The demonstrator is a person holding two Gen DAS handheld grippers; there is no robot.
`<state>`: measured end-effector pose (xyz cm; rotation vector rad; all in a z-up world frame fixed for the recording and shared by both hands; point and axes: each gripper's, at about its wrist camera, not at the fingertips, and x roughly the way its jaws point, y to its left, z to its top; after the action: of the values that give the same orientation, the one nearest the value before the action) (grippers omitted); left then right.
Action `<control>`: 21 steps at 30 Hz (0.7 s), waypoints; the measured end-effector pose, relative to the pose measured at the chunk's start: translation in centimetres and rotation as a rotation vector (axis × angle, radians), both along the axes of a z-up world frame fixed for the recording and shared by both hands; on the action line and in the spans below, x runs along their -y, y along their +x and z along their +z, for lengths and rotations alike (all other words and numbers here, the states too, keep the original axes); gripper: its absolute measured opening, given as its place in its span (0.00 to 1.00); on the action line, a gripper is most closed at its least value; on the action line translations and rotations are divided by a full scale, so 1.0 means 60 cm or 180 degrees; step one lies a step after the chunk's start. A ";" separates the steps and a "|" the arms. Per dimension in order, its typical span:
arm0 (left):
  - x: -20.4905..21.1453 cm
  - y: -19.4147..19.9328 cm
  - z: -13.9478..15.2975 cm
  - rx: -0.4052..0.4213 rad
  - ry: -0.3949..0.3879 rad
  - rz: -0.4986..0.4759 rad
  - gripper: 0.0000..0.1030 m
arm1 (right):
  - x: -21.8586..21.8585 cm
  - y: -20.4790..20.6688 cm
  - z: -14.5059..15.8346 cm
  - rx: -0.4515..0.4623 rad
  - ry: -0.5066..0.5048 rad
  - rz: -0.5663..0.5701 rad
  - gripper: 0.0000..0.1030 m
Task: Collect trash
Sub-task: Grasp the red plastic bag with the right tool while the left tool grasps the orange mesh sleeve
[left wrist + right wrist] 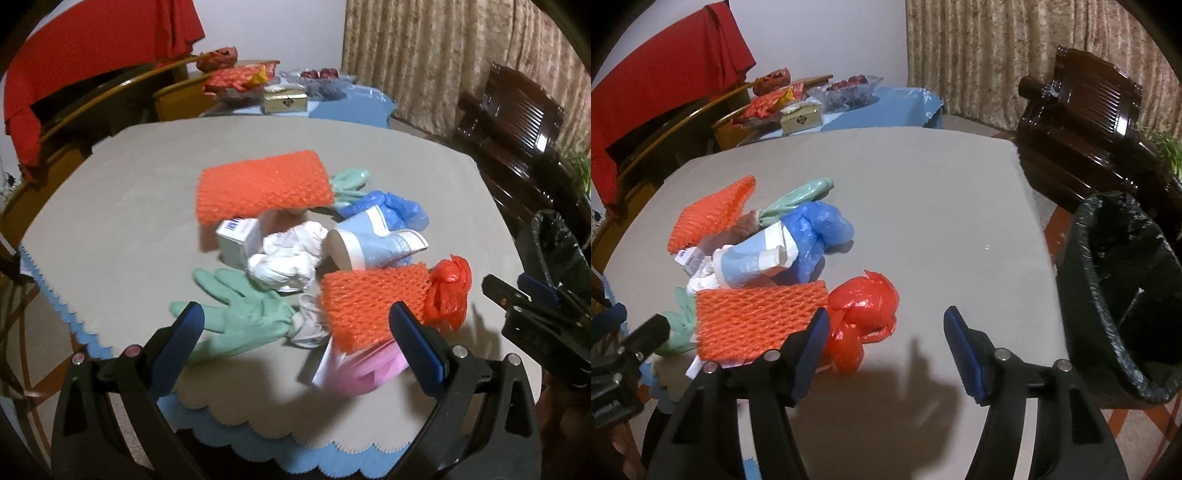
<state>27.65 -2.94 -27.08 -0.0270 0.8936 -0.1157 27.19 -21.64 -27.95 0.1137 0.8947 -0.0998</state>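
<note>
Right wrist view puts the right gripper (882,332) low over the bench (923,192) with its jaws standing apart and nothing between them; bare cloth shows in the gap. Just off its left finger sits a knotted red plastic bag (862,314), touching or nearly touching the pad, which suggests this gripper is lining up on that bag because it is the piece at the pile's near edge on this side. Beside the bag, further left, lies an orange foam net sleeve (757,317); beyond that are a crushed blue paper cup (746,264), a crumpled blue plastic bag (820,230) and a second orange net (709,218). To the gripper's right, past the bench edge, stands a bin lined with a black bag (1115,295), mouth open and tilted toward the bench, probably so trash can be carried straight across and dropped in

Left wrist view shows the left gripper (295,325) also with jaws wide apart and empty. Between its fingers, ahead of the tips, lie the cuff of a green rubber glove (240,310), a small white wad (310,325) and the near orange net (369,302) resting on pink paper (369,369). Further out sit crumpled white tissue (288,258), a small white carton (236,236) and the cup. All the trash is heaped in one cluster in front of both grippers, none of it yet lifted, so collecting appears to be at its very start
</note>
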 end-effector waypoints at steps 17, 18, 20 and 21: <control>0.025 0.055 -0.067 -0.0221 0.0232 -0.0219 0.94 | 0.010 0.065 -0.062 -0.0215 0.0185 0.0213 0.39; 0.027 0.057 -0.069 -0.0232 0.0235 -0.0225 0.94 | 0.008 0.065 -0.064 -0.0216 0.0257 0.0264 0.32; 0.026 0.061 -0.071 -0.0239 0.0256 -0.0221 0.93 | 0.003 0.064 -0.063 -0.0204 0.0223 0.0290 0.30; 0.026 0.062 -0.072 -0.0243 0.0261 -0.0217 0.91 | 0.001 0.063 -0.061 -0.0200 0.0214 0.0306 0.28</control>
<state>31.40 -4.52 -31.40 0.0760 0.9751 -0.1424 30.94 -21.73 -31.58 0.1304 0.9649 0.0164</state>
